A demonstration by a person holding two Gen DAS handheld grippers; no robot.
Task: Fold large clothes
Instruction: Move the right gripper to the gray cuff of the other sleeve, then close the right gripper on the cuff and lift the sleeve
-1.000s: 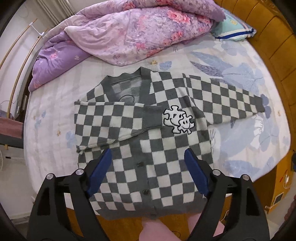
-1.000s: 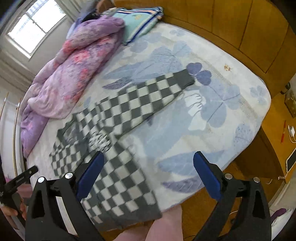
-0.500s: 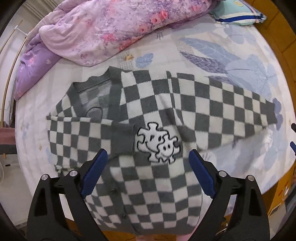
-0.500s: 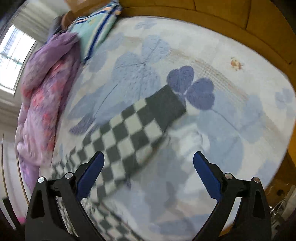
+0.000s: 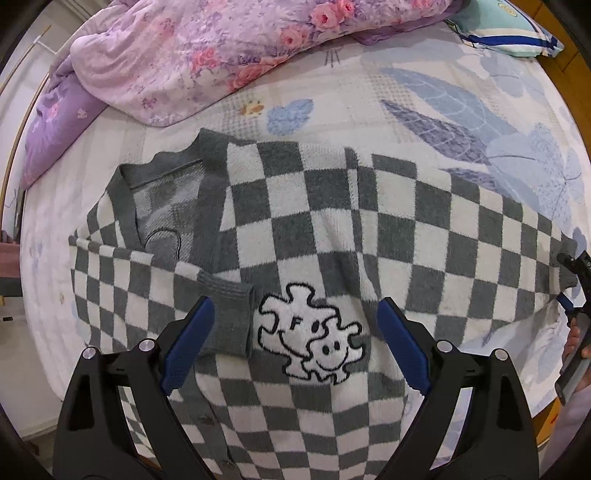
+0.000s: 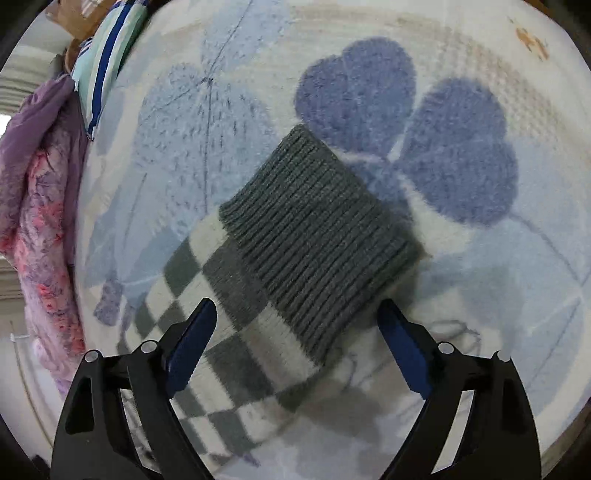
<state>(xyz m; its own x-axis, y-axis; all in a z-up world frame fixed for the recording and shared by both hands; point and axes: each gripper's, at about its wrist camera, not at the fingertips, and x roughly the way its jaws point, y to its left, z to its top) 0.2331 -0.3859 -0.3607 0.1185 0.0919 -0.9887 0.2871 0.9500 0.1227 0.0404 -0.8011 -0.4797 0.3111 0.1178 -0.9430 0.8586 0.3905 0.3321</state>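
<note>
A grey-and-white checkered cardigan (image 5: 317,236) lies flat on the bed, front up, with a white puzzle-piece patch (image 5: 312,341). One sleeve is folded across its chest, its grey cuff (image 5: 227,317) beside the patch. The other sleeve stretches out to the right. My left gripper (image 5: 295,345) is open above the chest, empty. My right gripper (image 6: 297,345) is open and close above the outstretched sleeve's ribbed grey cuff (image 6: 317,243), jaws either side of it, not closed. The right gripper also shows in the left wrist view (image 5: 570,288) at the sleeve's end.
A pink and purple floral quilt (image 5: 221,55) is heaped along the far side of the bed. A striped pillow (image 5: 509,33) lies at the far right corner. The leaf-print sheet (image 5: 443,99) surrounds the cardigan. A wooden bed frame edges the right side.
Both grippers have moved in lower. The left has gone forward over the cardigan's chest. The right has travelled along the outstretched sleeve to its cuff. Both stayed open.
</note>
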